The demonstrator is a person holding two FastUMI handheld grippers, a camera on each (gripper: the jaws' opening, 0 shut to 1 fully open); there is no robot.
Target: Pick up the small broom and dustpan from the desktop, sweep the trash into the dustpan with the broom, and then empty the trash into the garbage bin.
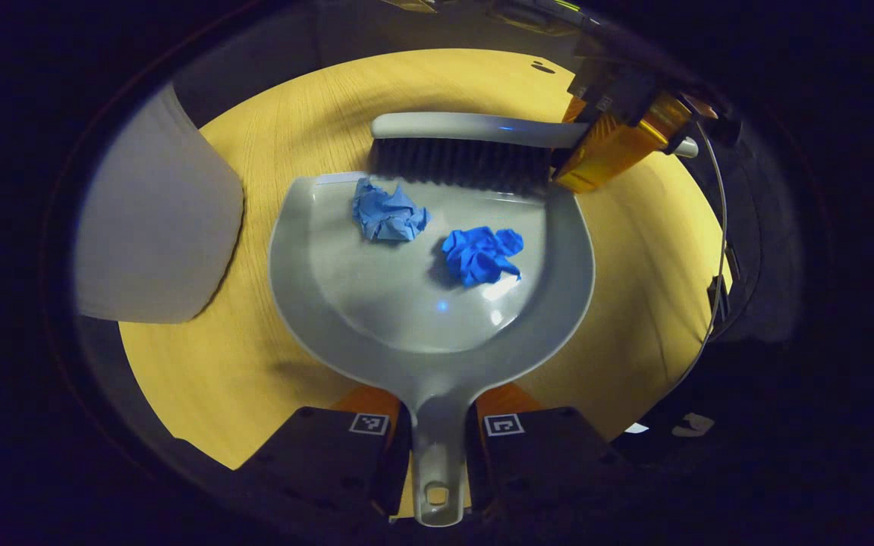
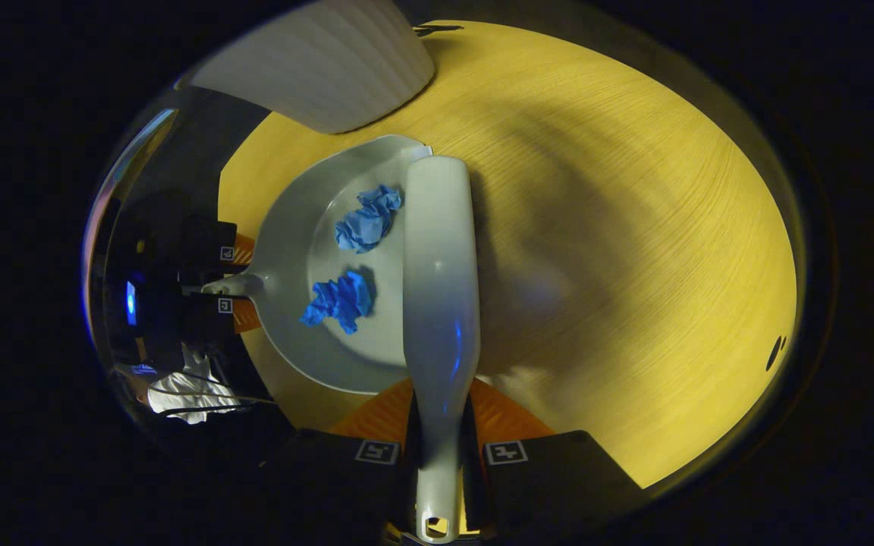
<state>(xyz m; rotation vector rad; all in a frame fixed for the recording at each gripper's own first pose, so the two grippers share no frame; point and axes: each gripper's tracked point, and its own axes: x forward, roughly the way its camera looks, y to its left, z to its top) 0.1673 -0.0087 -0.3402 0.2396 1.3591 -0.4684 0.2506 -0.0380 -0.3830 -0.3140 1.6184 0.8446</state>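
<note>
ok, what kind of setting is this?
Likely a dim tabletop data-collection booth, not a real home: a bare round wooden desktop, a grey dustpan holding two staged blue paper wads, and a pale ribbed bin at the table edge.

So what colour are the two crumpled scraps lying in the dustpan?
Blue: one paler, one deeper, clearest in the left gripper view.

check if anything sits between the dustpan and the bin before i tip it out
Nothing visible does. The dustpan holds both blue wads, and only bare tabletop separates it from the pale bin. The broom rests at the pan's mouth, away from that path.
</note>
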